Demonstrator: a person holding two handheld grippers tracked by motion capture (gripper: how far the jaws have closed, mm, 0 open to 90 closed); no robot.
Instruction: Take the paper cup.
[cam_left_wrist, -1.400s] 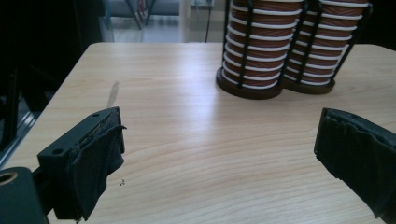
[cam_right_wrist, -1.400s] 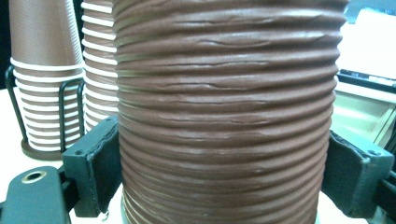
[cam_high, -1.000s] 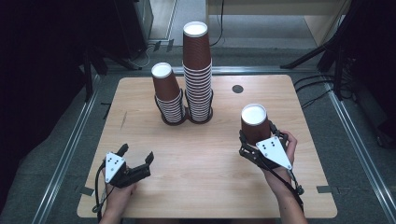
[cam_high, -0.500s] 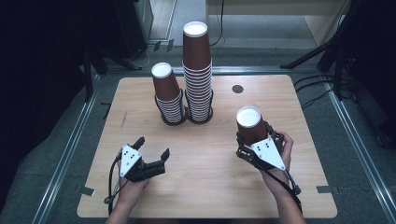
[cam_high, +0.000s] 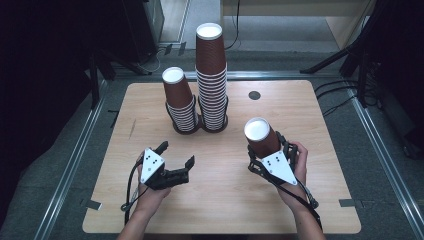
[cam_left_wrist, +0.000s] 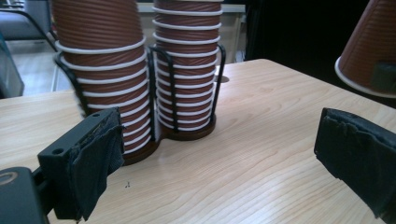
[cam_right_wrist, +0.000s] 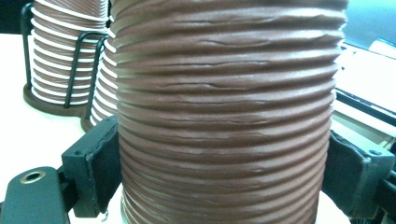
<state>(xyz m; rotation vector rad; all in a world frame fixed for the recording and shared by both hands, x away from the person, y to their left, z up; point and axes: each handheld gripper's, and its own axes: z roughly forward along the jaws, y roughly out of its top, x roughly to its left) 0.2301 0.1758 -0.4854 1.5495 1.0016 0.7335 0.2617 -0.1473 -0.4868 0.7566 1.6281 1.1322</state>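
While the right gripper (cam_high: 264, 150) pinches an upturned brown paper cup (cam_high: 261, 137), the left gripper (cam_high: 176, 159) stands spread. Two cup stacks (cam_high: 210, 75) stand behind.

The cup (cam_high: 261, 138) you're holding is a brown paper one with fine ribbing running around its wall, turned upside down so its white base faces up and its wide, white-rimmed mouth points down. It stands nearly upright, tipped a little, at the right front part of the tabletop (cam_high: 325, 110), well apart from the stacks at the back. Your right tongs (cam_high: 272, 155) clasp it low on the wall, one black pad pressed against each side. In the right gripper view the ribbed brown wall (cam_right_wrist: 224, 116) shows some shallow dents and creases along its ridges. In the left gripper view its rim (cam_left_wrist: 369, 51) shows at the upper right.
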